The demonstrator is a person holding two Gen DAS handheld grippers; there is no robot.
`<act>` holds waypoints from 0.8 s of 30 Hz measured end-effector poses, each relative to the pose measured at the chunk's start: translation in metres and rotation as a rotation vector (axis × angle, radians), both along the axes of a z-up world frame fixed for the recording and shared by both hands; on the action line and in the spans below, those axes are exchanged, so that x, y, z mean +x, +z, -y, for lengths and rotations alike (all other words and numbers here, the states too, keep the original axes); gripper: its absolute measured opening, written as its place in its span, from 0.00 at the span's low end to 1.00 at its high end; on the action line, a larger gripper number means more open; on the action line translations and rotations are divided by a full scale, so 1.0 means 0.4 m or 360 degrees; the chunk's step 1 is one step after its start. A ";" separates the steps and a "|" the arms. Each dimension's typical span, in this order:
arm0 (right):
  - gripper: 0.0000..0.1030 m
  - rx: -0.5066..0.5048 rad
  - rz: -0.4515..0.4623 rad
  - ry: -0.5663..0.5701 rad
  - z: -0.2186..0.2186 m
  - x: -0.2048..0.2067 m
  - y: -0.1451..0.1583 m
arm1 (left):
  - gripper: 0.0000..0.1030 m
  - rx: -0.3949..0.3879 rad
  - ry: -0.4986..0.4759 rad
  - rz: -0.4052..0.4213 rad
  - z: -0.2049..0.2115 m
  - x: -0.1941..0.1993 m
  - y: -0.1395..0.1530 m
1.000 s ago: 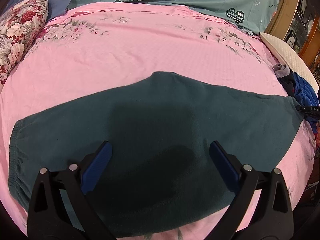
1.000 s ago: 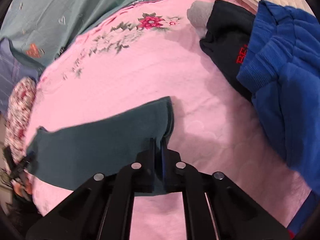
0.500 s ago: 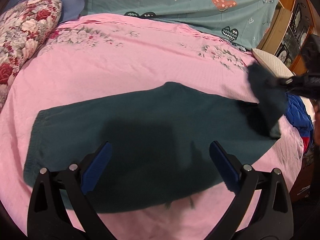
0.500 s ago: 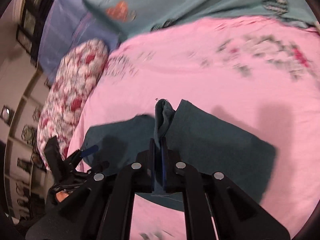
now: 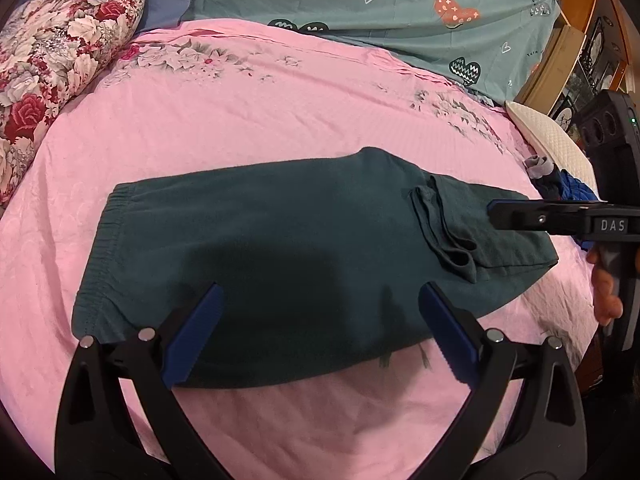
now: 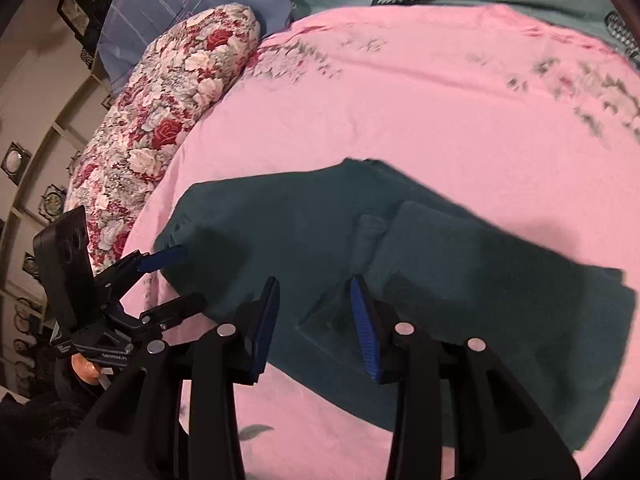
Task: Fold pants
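Dark teal pants (image 5: 288, 248) lie flat on the pink bedspread (image 5: 280, 112), waistband at the left. Their leg end (image 5: 448, 232) is folded back over the body, crumpled at the hem. My left gripper (image 5: 320, 332) hangs open above the near edge of the pants, nothing between its fingers. My right gripper (image 6: 314, 320) is opening over the folded leg end (image 6: 440, 264); the cloth lies below, free of its blue pads. In the left wrist view the right gripper (image 5: 496, 214) reaches in from the right over the fold. The left gripper (image 6: 160, 280) shows at the left of the right wrist view.
A floral pillow (image 5: 56, 80) lies at the bed's left. A teal heart-print blanket (image 5: 400, 8) covers the far side. Blue and dark clothes (image 5: 568, 190) and a white pillow (image 5: 552, 148) sit at the right edge, near wooden furniture (image 5: 560, 56).
The right gripper carried the leg end leftward over the pants, laid it down folded, and its jaws parted. The left gripper drew back a little, still open.
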State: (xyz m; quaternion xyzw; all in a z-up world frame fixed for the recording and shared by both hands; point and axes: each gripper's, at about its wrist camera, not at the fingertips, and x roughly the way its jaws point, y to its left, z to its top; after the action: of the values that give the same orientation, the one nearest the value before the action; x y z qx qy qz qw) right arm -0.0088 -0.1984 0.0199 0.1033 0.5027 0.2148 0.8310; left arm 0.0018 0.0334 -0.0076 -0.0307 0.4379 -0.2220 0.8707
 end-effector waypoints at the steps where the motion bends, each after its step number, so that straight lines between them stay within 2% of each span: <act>1: 0.37 -0.0062 0.0001 -0.0006 0.000 -0.002 0.003 | 0.97 -0.0004 -0.0002 0.0002 0.001 -0.001 0.001; 3: 0.37 -0.0269 0.0033 0.0028 -0.022 -0.015 -0.008 | 0.97 -0.0006 -0.0002 0.0006 0.005 -0.002 0.003; 6: 0.35 -0.0426 0.0026 0.0137 -0.069 -0.033 -0.053 | 0.97 -0.0007 -0.0006 0.0005 0.008 -0.006 0.002; 9: 0.24 -0.0518 0.0043 0.0142 -0.067 -0.037 -0.090 | 0.97 0.0005 -0.0011 -0.0004 0.009 -0.011 -0.002; 11: 0.09 -0.0474 0.0070 0.0126 -0.049 -0.036 -0.090 | 0.97 0.0012 -0.0009 -0.0005 0.007 -0.012 -0.002; 12: 0.04 -0.0381 0.0062 0.0115 -0.033 -0.033 -0.085 | 0.97 0.0011 -0.0004 -0.0006 0.008 -0.012 -0.002; 16: 0.03 -0.0104 0.0087 0.0041 0.042 -0.037 -0.049 | 0.97 -0.0005 0.0011 -0.0019 0.000 -0.007 -0.007; 19: 0.03 0.0011 0.0127 -0.0009 0.085 -0.042 -0.014 | 0.97 -0.0005 0.0005 -0.0018 0.001 -0.007 -0.008; 22: 0.03 0.0040 0.0175 0.0018 0.064 -0.037 0.026 | 0.97 -0.0009 0.0007 -0.0018 0.000 -0.006 -0.007; 24: 0.03 0.0004 0.0167 0.0114 0.011 -0.038 0.025 | 0.97 -0.0013 0.0008 -0.0016 -0.005 -0.008 -0.007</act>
State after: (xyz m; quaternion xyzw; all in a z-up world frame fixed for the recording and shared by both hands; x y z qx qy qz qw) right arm -0.0240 -0.2029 0.0300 0.0750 0.4615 0.2503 0.8478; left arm -0.0014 0.0353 -0.0103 -0.0365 0.4413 -0.2215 0.8688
